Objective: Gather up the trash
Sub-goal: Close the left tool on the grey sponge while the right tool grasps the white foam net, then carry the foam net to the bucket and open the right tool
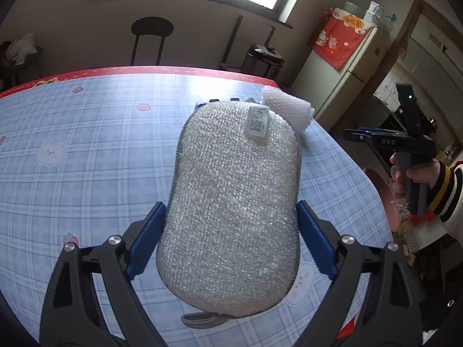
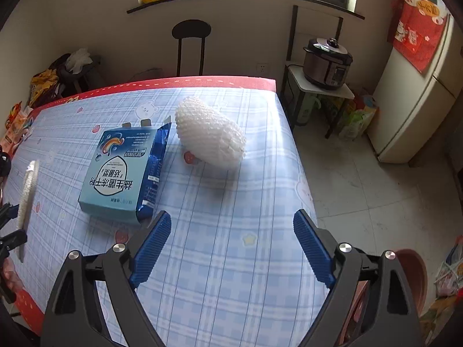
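A: What does the left gripper have?

B: Its blue pads pinch a silvery scouring sponge by its sides, held above the checked tablecloth. The grip sits low on the sponge, so most of it juts forward

A: And the right gripper?

B: Jaws wide apart, nothing between them, hovering over the near part of the table. The trash lies ahead of it: a white foam fruit net toward the far right of the table, and a light-blue cardboard box just left of it, its end flap open

A: Where does it all go?

B: Probably the reddish basin below the table's right edge, only partly in view

A: What could go wrong?

B: The sponge is soft; squeezed at one end, it may bow or slip out in transit. The net is springy and light, so closing jaws could nudge it off the nearby table edge. The box looks too broad flat, so it likely needs an edge or flap grip, which may tear
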